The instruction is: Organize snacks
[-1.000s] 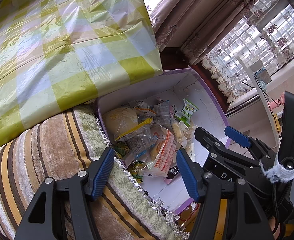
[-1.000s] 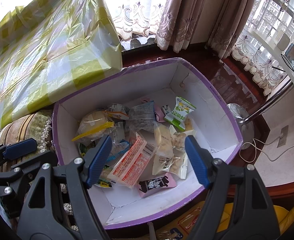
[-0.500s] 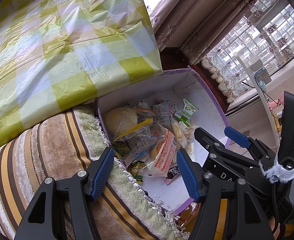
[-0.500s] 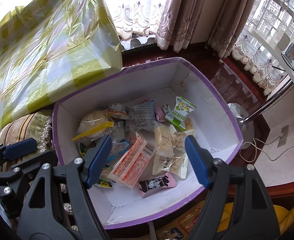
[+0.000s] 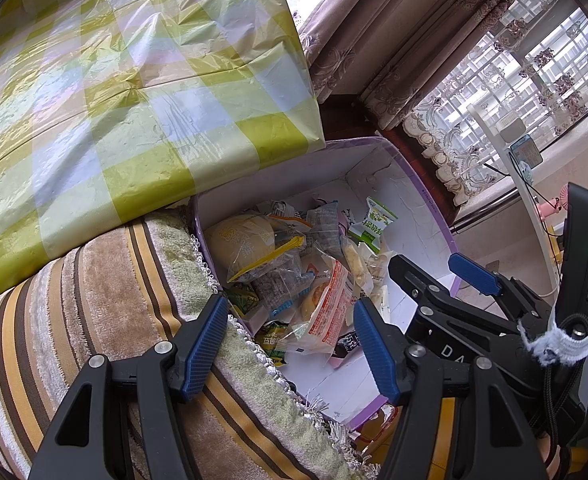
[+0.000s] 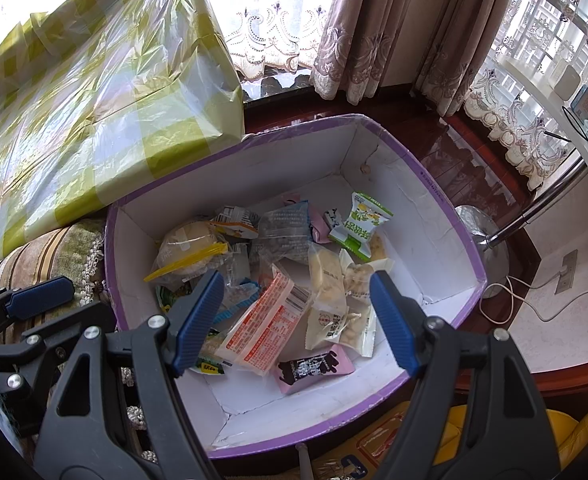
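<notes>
Green-and-white checked plastic sheeting fills the far left, draped over something bulky, and below it sits a striped plush cushion with a fringed edge. Over that cushion hangs the left gripper, jaws parted with nothing between them, its blue pads clear of every packet. From the right wrist view it shows at the near left edge as a single blue pad and black frame.

Moving right, the purple-rimmed cardboard box stands just beside the cushion, white inside, and the snacks lie loose on its floor. At the left end of the heap sits a round bun in a clear bag with a yellow strip. Next, a clear packet of dark pieces lies toward the far side, and nearer, a red-and-white printed packet rests tilted across the pile. Just right of it lie pale cream packets, and a pink packet with black print sits nearest of all. A green-and-white packet leans toward the far right wall.

Above the near part of the box hovers the right gripper, jaws wide, gripping nothing, pads off the snacks.

Further right are dark polished wood flooring, a chrome stand base, a white cable and lace curtains.
</notes>
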Demonstrator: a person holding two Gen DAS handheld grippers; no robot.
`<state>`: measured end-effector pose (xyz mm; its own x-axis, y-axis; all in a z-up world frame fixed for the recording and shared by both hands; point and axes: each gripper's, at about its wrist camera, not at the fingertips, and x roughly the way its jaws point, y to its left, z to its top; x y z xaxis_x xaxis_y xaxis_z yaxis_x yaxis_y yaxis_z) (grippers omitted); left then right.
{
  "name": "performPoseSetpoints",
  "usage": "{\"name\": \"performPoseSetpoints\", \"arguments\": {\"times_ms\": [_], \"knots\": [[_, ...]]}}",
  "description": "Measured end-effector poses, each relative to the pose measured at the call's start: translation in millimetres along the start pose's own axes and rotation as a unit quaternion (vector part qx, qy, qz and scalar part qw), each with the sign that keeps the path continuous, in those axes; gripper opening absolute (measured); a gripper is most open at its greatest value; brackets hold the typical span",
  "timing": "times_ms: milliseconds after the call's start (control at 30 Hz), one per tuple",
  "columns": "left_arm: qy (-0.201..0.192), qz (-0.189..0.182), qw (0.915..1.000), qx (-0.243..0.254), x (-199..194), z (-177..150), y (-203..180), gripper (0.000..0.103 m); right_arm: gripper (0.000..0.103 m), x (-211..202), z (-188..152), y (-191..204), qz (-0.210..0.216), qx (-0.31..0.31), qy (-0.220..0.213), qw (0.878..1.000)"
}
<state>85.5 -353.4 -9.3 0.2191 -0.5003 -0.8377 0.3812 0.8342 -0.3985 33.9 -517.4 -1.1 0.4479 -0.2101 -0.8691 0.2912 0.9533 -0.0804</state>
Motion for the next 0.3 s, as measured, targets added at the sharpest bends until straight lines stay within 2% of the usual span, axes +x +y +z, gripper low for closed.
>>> {"name": "performPoseSetpoints", "arguments": {"times_ms": [200, 300], "knots": [[-0.003, -0.003, 1.0000, 0.004, -1.1, -0.9, -1.1, 0.067, 0.078, 0.2, 0.1, -0.2, 0.000, 0.000, 0.000, 1.000], [-0.001, -0.014, 0.9997, 0.018, -1.7, -1.0, -5.5, 0.076, 0.078, 0.1, 0.2, -0.3, 0.000, -0.001, 0.000, 1.000]]}}
